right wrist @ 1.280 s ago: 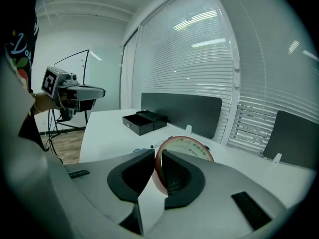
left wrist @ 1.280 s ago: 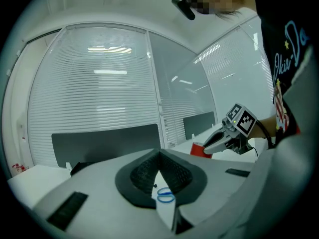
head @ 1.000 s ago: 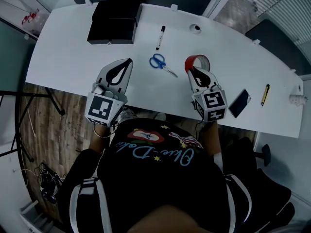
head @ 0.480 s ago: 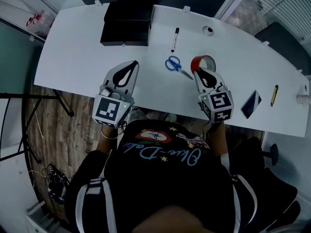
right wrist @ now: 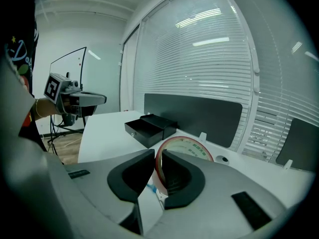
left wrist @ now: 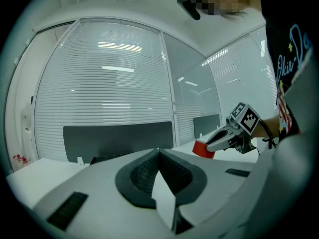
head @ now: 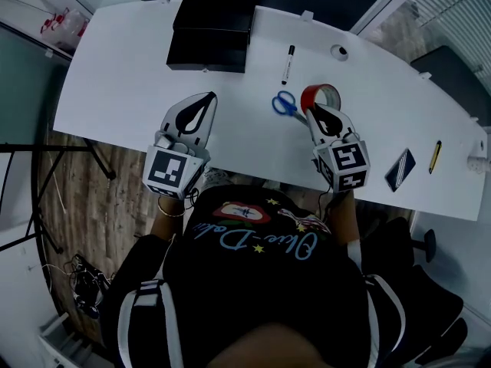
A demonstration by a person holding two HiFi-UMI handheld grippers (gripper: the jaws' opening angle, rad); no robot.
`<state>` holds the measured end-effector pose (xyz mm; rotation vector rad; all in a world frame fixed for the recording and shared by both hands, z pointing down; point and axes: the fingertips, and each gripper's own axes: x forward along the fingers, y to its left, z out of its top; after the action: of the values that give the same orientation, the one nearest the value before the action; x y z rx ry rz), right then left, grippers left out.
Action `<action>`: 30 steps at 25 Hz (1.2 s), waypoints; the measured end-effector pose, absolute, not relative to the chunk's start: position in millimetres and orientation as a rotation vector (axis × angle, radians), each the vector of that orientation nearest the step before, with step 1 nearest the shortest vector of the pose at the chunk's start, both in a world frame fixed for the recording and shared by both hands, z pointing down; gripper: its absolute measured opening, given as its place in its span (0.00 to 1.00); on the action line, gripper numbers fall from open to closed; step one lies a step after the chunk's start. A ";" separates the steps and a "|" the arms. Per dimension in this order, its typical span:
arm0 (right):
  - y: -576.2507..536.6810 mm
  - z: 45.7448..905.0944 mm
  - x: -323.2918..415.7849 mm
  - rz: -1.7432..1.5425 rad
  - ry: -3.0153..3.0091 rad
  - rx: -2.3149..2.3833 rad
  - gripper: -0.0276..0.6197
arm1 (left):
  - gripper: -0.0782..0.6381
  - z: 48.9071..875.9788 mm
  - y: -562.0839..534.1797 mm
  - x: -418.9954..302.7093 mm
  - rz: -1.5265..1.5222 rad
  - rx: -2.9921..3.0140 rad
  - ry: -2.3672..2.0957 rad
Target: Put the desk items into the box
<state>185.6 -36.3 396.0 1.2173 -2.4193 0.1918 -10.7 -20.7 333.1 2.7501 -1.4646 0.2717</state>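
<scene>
A red tape roll (head: 322, 95) stands right of centre on the white desk (head: 115, 98). My right gripper (head: 312, 109) is shut on its near wall; in the right gripper view the roll's wall (right wrist: 184, 144) sits pinched between the two pads. Just left of it lie blue-handled scissors (head: 285, 103), and a black marker (head: 288, 64) lies farther back. The open black box (head: 209, 37) sits at the far left-centre. My left gripper (head: 207, 98) hovers shut and empty over the near desk, below the box. The left gripper view shows the tape (left wrist: 202, 149) in the right gripper (left wrist: 212, 143).
A dark phone (head: 400, 169) and a yellow pencil (head: 435, 156) lie at the desk's right end. A small round fitting (head: 338, 51) sits near the far edge. A dark partition (right wrist: 199, 114) runs behind the desk. The person's torso fills the near side.
The head view has shifted, so everything sits farther right in frame. The right gripper, with the tape in it, has edged left toward the scissors. The left gripper has barely moved.
</scene>
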 end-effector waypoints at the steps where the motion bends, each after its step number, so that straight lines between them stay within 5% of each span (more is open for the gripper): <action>1: -38.1 395.4 182.8 0.191 -2.422 1.217 0.12 | 0.11 331.8 -22.6 -13.8 0.267 2.751 -1.471; 30: -84.1 387.4 123.7 0.181 -2.390 1.227 0.12 | 0.11 342.0 -77.5 -74.1 0.216 2.732 -1.454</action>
<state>123.7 -84.1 387.4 1.2267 -2.3897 0.1815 -74.1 -77.5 342.0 2.7317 -1.4536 0.2161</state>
